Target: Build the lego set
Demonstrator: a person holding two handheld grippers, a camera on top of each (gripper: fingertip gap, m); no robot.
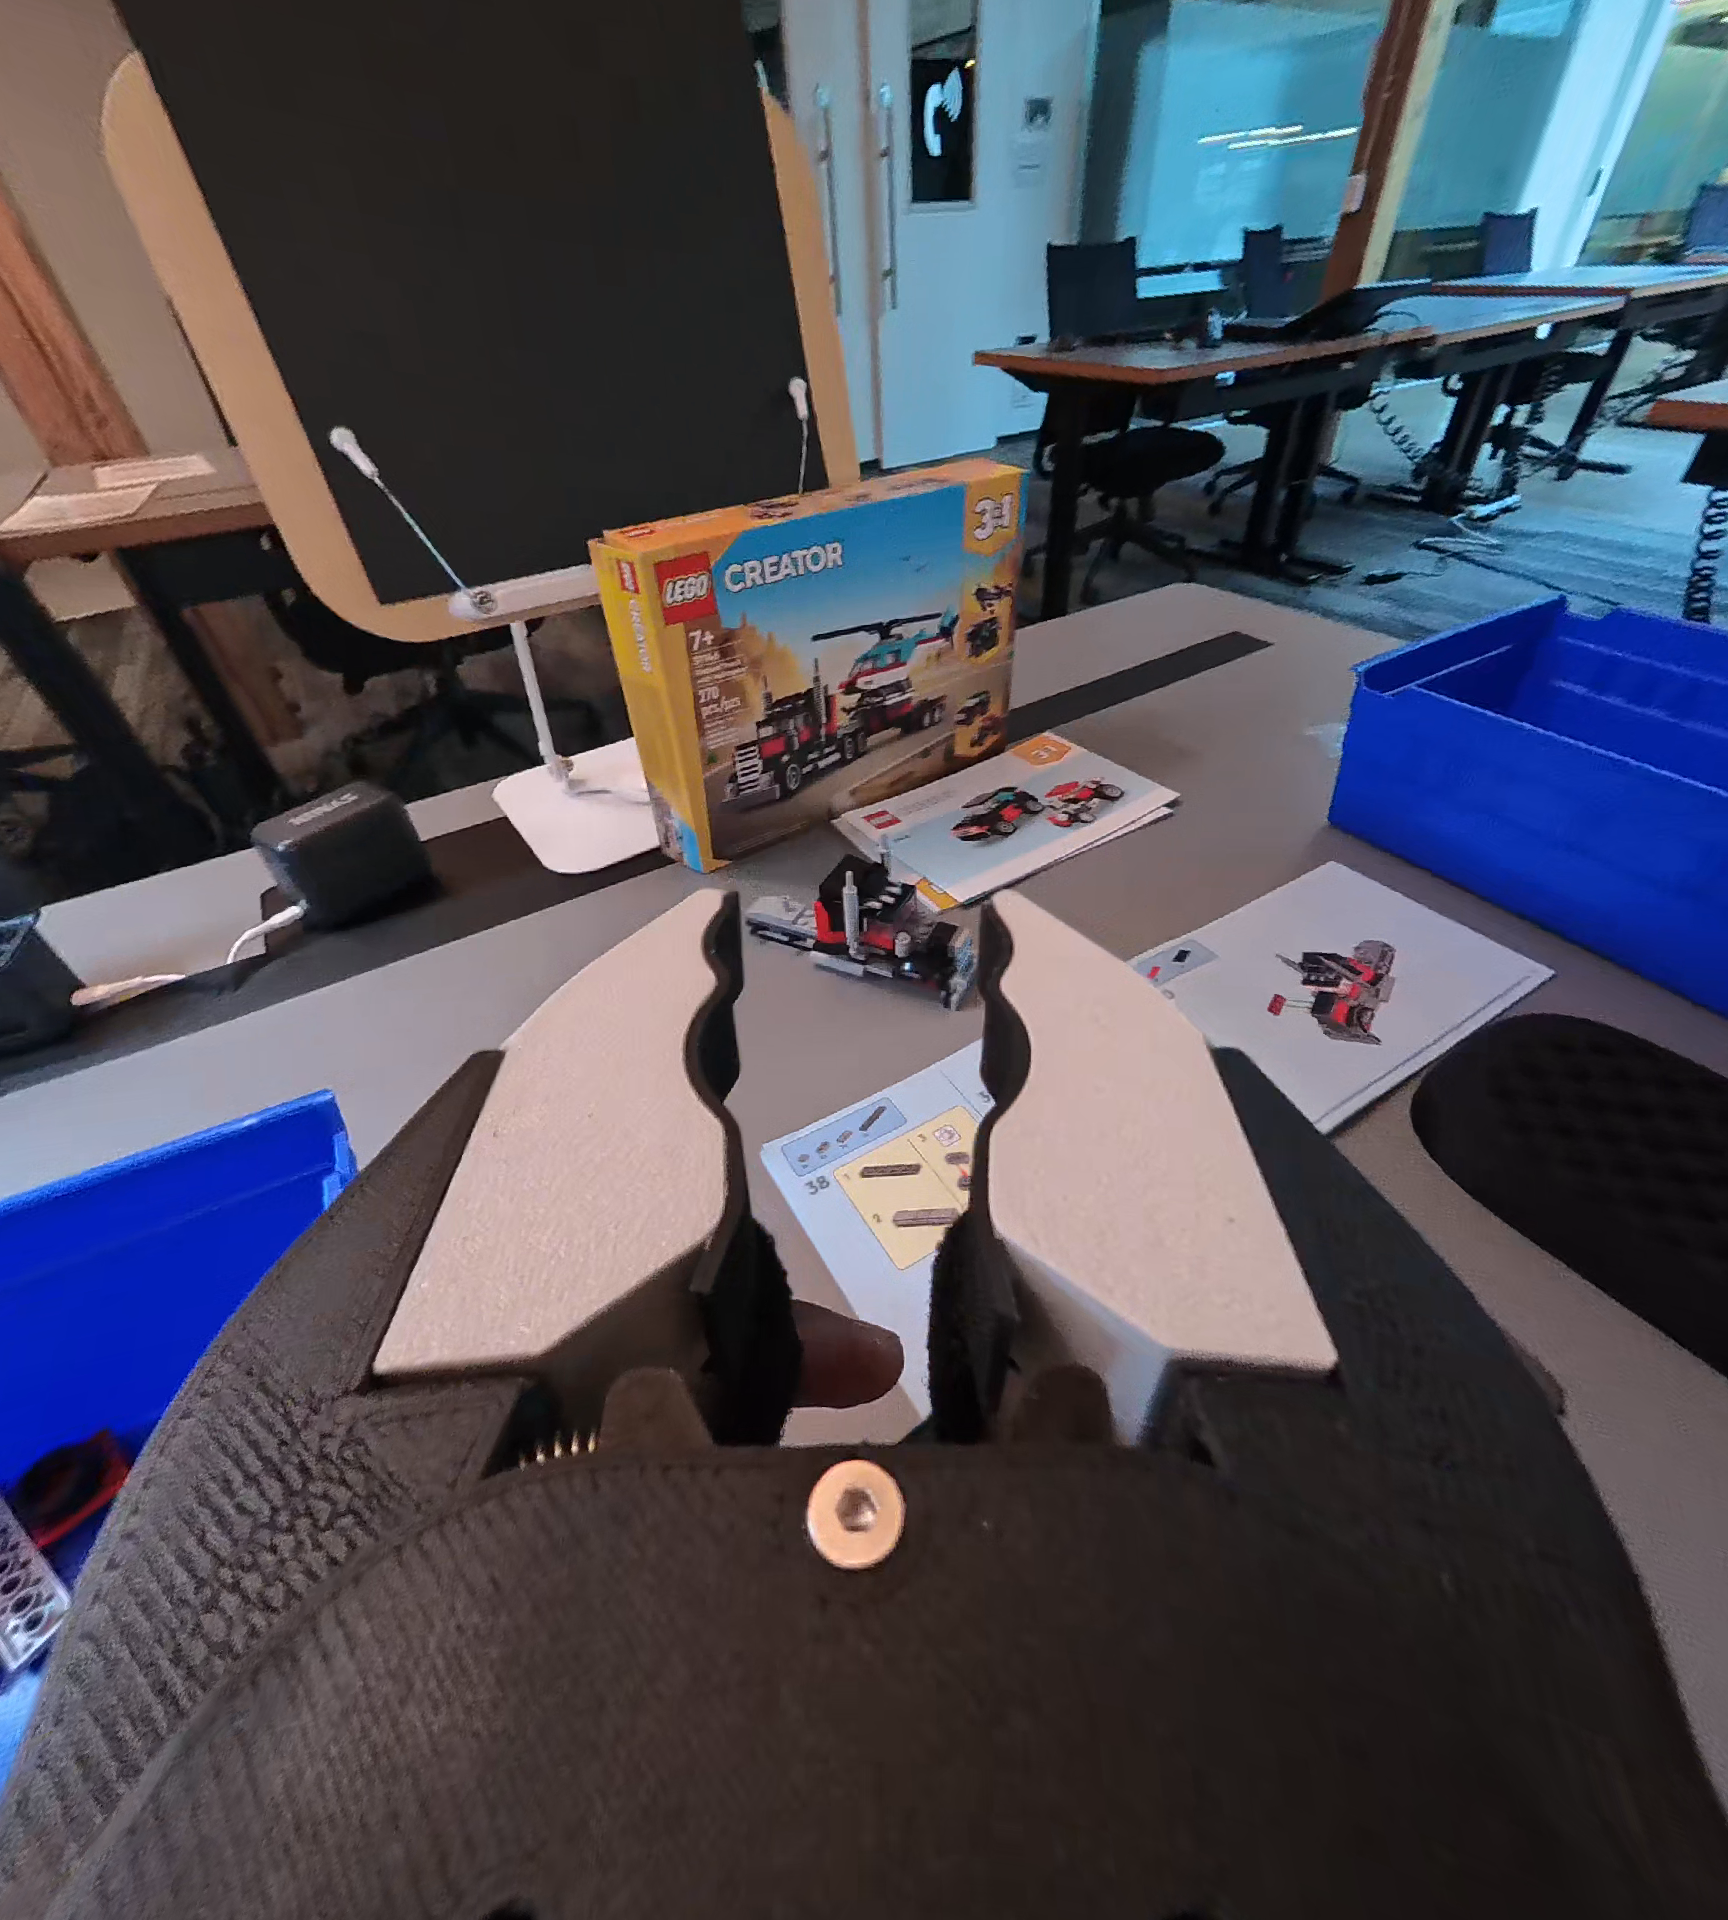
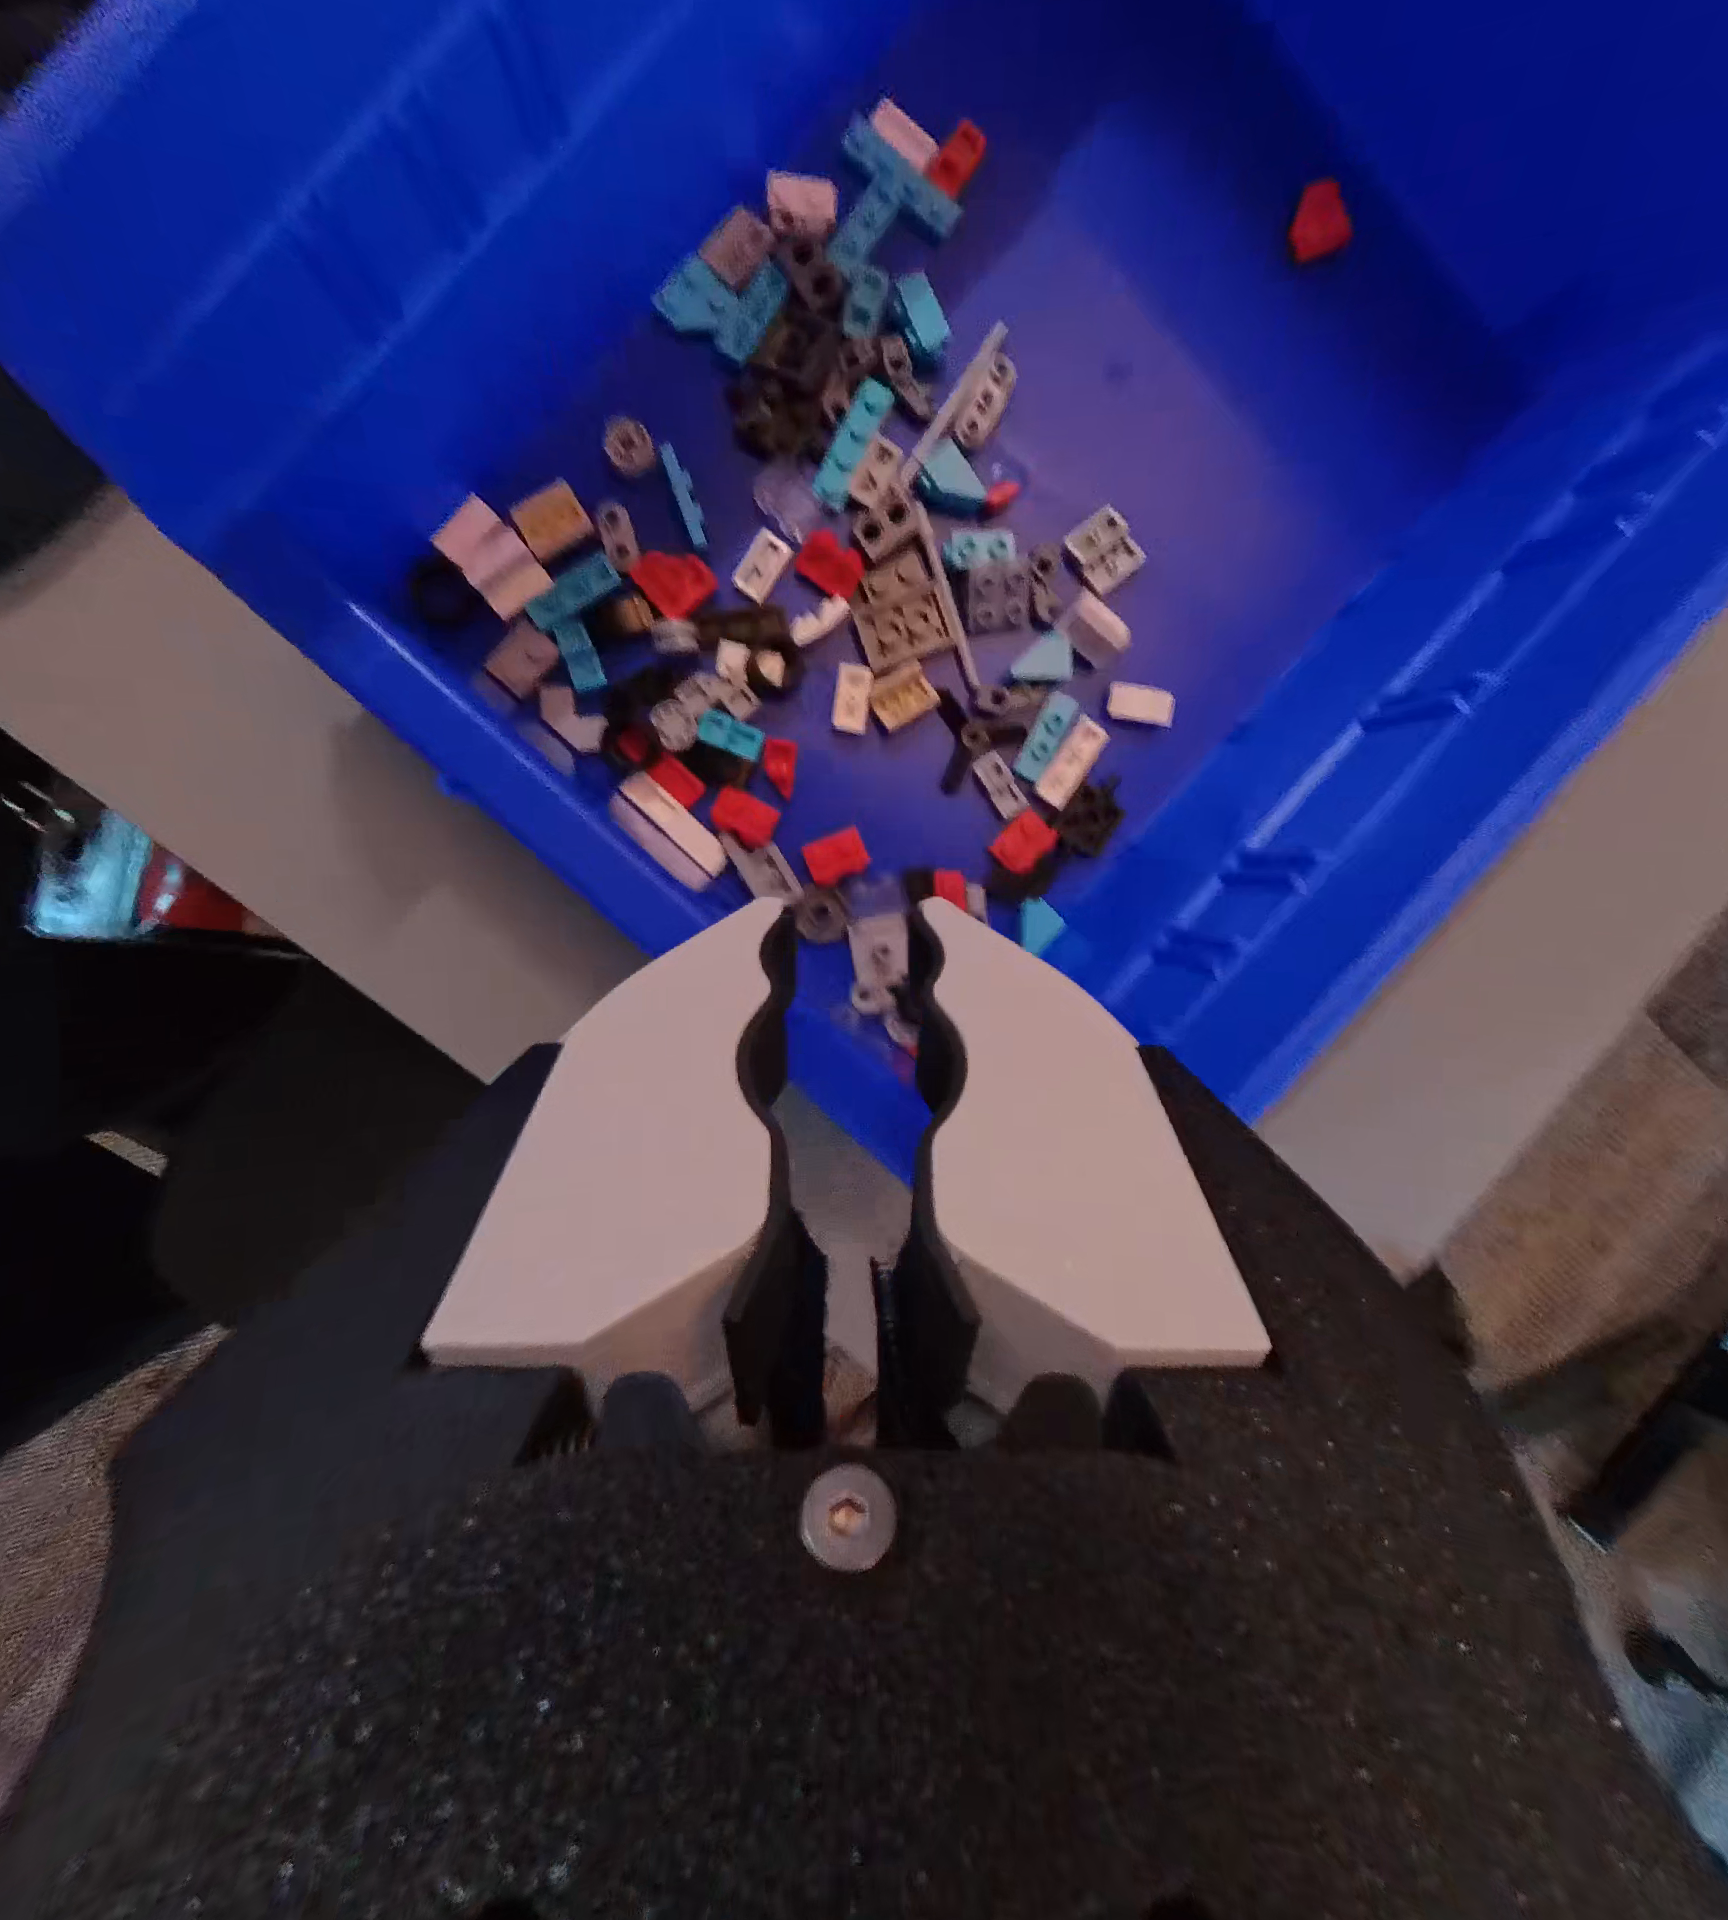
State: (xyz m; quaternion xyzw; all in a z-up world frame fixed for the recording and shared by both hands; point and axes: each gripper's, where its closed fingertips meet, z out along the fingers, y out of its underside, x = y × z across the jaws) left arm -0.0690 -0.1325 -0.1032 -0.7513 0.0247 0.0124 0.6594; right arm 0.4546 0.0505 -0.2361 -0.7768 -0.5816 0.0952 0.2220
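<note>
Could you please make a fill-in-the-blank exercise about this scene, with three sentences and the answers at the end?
1. The loose lego pieces lie in a bin whose colour is ____.
2. The jaws of the right gripper are ____ and hold nothing.
3. Beyond the left gripper, the half-built truck stands on the table in front of the upright lego ____.

Missing words: blue; open; box
</note>
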